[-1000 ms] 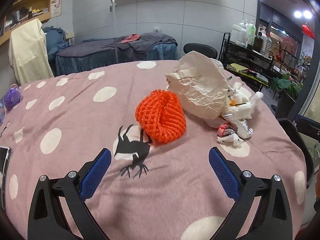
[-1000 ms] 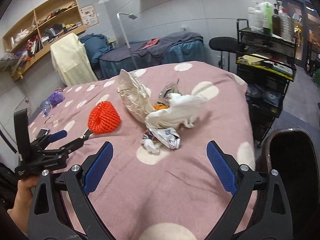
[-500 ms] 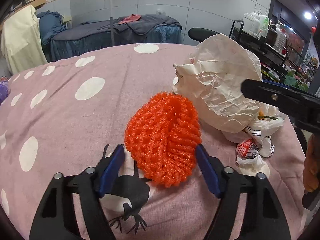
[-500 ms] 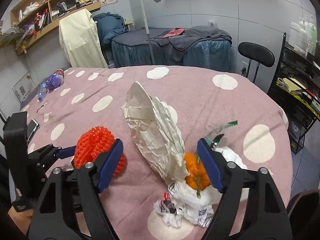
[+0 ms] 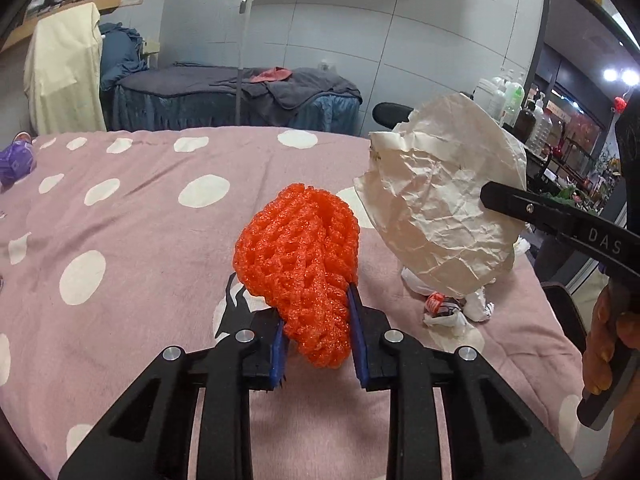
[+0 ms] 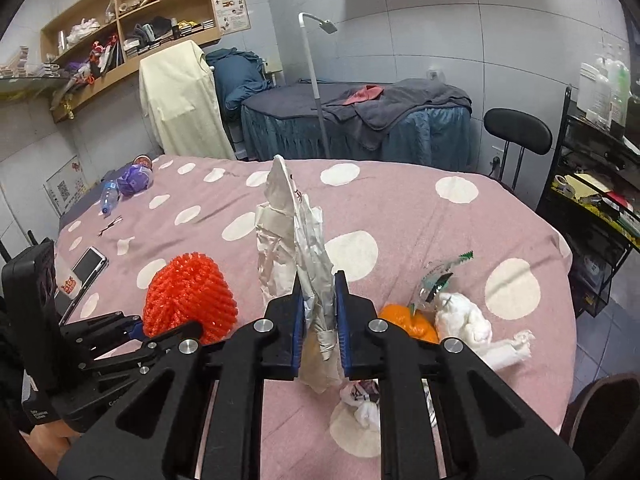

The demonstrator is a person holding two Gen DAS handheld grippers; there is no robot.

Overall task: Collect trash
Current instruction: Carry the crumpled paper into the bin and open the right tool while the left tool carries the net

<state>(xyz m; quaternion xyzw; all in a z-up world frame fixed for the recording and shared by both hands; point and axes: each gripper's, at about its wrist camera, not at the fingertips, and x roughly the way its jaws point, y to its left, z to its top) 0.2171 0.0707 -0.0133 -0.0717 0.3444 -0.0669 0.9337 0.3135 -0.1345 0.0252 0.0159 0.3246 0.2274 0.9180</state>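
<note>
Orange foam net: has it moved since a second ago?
Yes. The orange foam net has come off the black bird print it sat beside; the left gripper, jaws just closing, now pinches it, squeezed narrower and taller.

The orange foam fruit net (image 5: 298,268) is a spongy open mesh with a faint sheen. The crumpled paper bag (image 5: 444,208) is matt, cream and deeply creased, its inner face silvery and foil-like in the right wrist view. The tablecloth (image 5: 132,240) is soft matt pink cloth with white dots. Both grippers are matt black plastic with ribbed blue rubbery pads (image 6: 298,330) and bright metal pins (image 5: 244,335). The wall shelf (image 6: 132,8) looks like pale wood
</note>
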